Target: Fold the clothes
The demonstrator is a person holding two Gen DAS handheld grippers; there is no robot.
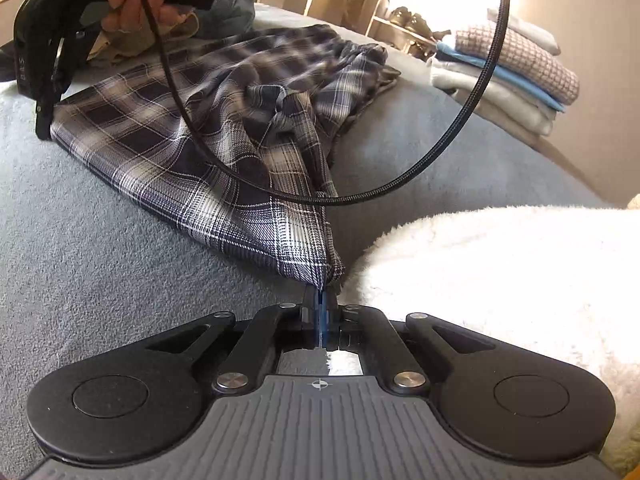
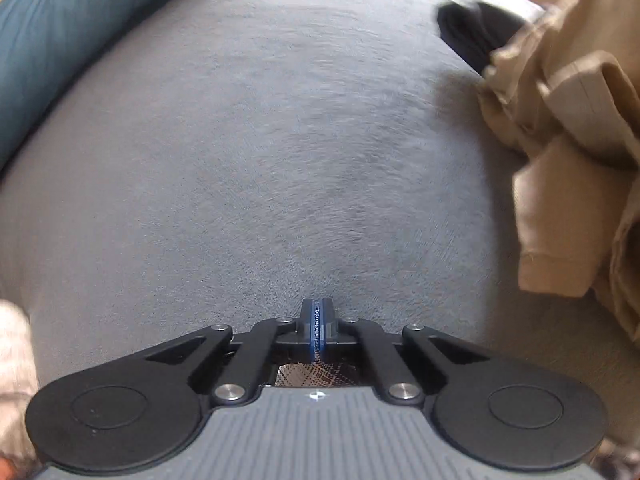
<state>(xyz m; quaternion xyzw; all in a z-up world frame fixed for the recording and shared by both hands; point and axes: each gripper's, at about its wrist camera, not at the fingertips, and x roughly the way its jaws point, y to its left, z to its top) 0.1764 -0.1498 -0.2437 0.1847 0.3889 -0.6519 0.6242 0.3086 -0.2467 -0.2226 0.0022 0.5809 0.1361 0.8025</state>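
A plaid garment (image 1: 192,120) in dark blue, white and tan lies spread on the grey bed cover (image 1: 100,260). My left gripper (image 1: 321,292) is shut on its near corner, and the cloth rises in a taut ridge from there. My right gripper (image 1: 43,128), held by a hand (image 1: 132,12), points down at the garment's far left corner. In the right wrist view the right gripper (image 2: 318,308) has its jaws together, with a thin edge of cloth pinched between them. A patch of the plaid garment (image 2: 320,376) shows just beneath them.
A white fleece (image 1: 500,280) lies right of my left gripper. A stack of folded clothes (image 1: 512,72) sits at the far right. A black cable (image 1: 460,120) loops over the garment. Crumpled beige clothing (image 2: 568,140), a black item (image 2: 468,36) and teal cloth (image 2: 60,40) border the grey cover (image 2: 280,160).
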